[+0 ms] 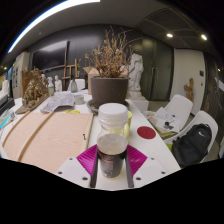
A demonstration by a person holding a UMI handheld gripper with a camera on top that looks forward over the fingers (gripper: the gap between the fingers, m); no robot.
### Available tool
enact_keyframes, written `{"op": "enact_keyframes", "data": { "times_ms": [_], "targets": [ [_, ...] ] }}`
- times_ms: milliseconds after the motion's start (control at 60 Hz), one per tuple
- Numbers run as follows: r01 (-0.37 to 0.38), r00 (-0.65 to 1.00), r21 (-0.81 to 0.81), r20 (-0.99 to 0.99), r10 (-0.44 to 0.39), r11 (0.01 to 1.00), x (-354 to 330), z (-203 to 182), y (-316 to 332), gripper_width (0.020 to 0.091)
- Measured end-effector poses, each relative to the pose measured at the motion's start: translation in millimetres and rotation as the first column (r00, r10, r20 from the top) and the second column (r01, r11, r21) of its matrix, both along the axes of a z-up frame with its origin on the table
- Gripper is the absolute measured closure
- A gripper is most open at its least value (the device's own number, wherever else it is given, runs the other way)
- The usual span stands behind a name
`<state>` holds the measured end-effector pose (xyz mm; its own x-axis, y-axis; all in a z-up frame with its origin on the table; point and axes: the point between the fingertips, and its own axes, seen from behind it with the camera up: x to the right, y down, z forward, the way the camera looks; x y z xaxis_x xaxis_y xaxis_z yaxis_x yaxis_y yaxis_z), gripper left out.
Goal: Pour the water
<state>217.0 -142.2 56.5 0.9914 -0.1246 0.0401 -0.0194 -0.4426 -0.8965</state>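
A clear bottle [112, 138] with a white cap and a dark label stands upright between my fingers, held above the white table [150, 160]. My gripper [112, 161] is shut on the bottle, its magenta pads [88, 157] pressed against both sides of the lower body. Just behind the bottle a yellowish cup [126, 122] shows partly, most of it hidden by the bottle. A small red disc [146, 132] lies on the table to the right of the bottle.
A large grey pot [108, 90] of dried branches stands beyond the bottle. A wooden board [50, 138] lies left. White chairs [178, 112] and a dark bag [192, 145] are to the right. Small bottles [52, 86] stand far left.
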Motion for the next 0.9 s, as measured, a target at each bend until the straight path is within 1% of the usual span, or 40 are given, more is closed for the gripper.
{"op": "enact_keyframes", "data": {
  "times_ms": [50, 67, 100, 117, 133, 150, 167, 183, 233, 300, 383, 433, 483, 533, 583, 617, 650, 717, 817, 900],
  "targets": [
    [-0.016, 1.0, -0.001, 0.0, 0.016, 1.0, 0, 0, 3, 0.0705],
    [-0.019, 1.0, -0.001, -0.003, 0.019, 1.0, 1, 0, 4, 0.0724],
    [-0.018, 1.0, -0.005, -0.008, 0.018, 1.0, 0, -1, 3, 0.0739],
    [-0.018, 1.0, -0.007, -0.012, 0.018, 1.0, 0, -2, 4, 0.0759],
    [-0.017, 1.0, -0.009, -0.015, 0.016, 1.0, 0, -2, 4, 0.076],
    [-0.019, 1.0, -0.012, -0.016, 0.019, 1.0, 3, -2, 4, 0.079],
    [-0.018, 1.0, -0.015, -0.015, 0.018, 1.0, 3, -1, 5, 0.0791],
    [-0.015, 1.0, -0.018, -0.011, 0.015, 1.0, 4, -1, 5, 0.0811],
    [-0.015, 1.0, -0.026, 0.011, 0.016, 1.0, 4, 0, 6, 0.0812],
    [-0.037, 0.999, -0.018, 0.003, 0.037, 0.999, -2, 10, 10, 0.0811],
    [-0.077, 0.997, 0.023, 0.002, 0.077, 0.997, -18, 36, 25, 0.081],
    [-0.101, 0.995, 0.063, -0.017, 0.102, 0.993, -32, 60, 37, 0.0811],
    [-0.119, 0.99, 0.111, -0.059, 0.126, 0.987, -47, 85, 51, 0.0812],
    [-0.116, 0.981, 0.16, -0.137, 0.139, 0.98, -59, 111, 66, 0.0813],
    [-0.098, 0.953, 0.206, -0.263, 0.151, 0.974, -70, 135, 81, 0.0813],
    [-0.072, 0.918, 0.226, -0.365, 0.153, 0.971, -76, 149, 91, 0.0814],
    [-0.04, 0.87, 0.239, -0.47, 0.151, 0.97, -84, 164, 100, 0.0815],
    [0.031, 0.732, 0.245, -0.666, 0.145, 0.969, -85, 183, 118, 0.0815],
    [0.142, 0.462, 0.185, -0.881, 0.101, 0.972, -80, 189, 141, 0.0818],
    [0.197, 0.229, 0.103, -0.972, 0.057, 0.975, -73, 178, 153, 0.0815]
  ]
}}
